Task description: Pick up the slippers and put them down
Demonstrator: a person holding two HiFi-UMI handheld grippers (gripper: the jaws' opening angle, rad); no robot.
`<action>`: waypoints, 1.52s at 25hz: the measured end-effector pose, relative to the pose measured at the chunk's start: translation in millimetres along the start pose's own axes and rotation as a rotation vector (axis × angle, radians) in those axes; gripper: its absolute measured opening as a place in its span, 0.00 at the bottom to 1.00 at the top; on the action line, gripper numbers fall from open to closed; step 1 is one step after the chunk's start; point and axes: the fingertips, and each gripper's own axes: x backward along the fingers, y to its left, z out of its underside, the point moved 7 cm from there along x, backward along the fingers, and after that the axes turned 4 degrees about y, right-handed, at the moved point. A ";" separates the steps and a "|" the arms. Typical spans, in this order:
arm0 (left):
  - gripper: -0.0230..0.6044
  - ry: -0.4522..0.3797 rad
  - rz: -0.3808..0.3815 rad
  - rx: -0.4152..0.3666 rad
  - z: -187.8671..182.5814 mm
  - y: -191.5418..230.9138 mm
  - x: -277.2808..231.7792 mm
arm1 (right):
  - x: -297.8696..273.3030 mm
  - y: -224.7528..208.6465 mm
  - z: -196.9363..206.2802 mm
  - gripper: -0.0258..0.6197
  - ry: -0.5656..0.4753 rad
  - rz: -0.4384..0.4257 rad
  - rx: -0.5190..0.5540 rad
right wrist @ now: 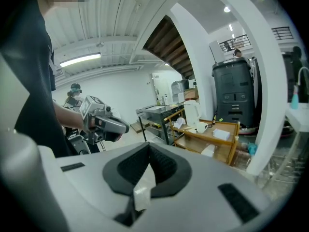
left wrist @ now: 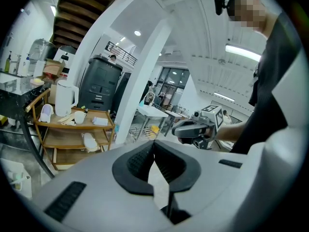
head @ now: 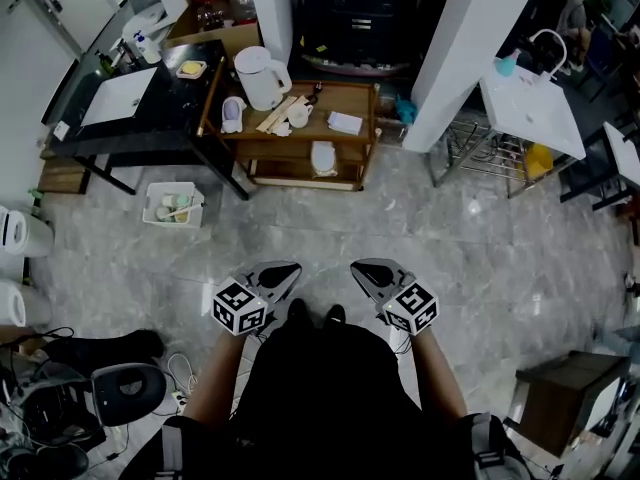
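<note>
Left grey gripper (head: 293,269) and right grey gripper (head: 358,267) are clenched empty; the pale slipper (head: 322,156), judged soft and light, is best pinched at its rim.

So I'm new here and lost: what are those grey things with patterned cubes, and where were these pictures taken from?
A person holds two hand grippers: left gripper and right gripper; the cubes belong to them. One picture is from a head camera looking down; the other two from cameras riding each gripper, looking along its jaws. Both are shut, holding nothing. Ahead stands a wooden shelf with a kettle on top and a white slipper lower down.
</note>
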 end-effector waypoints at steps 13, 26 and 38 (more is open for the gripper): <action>0.06 0.006 -0.081 0.041 19.3 -18.3 1.8 | 9.5 -6.6 36.1 0.05 0.046 -0.065 0.004; 0.06 0.000 -0.022 0.103 12.1 43.6 -30.4 | -27.6 -45.4 15.4 0.05 0.100 -0.031 -0.014; 0.06 0.087 0.129 0.133 -18.2 130.9 -71.1 | -111.1 -85.3 -29.0 0.05 0.133 -0.024 -0.097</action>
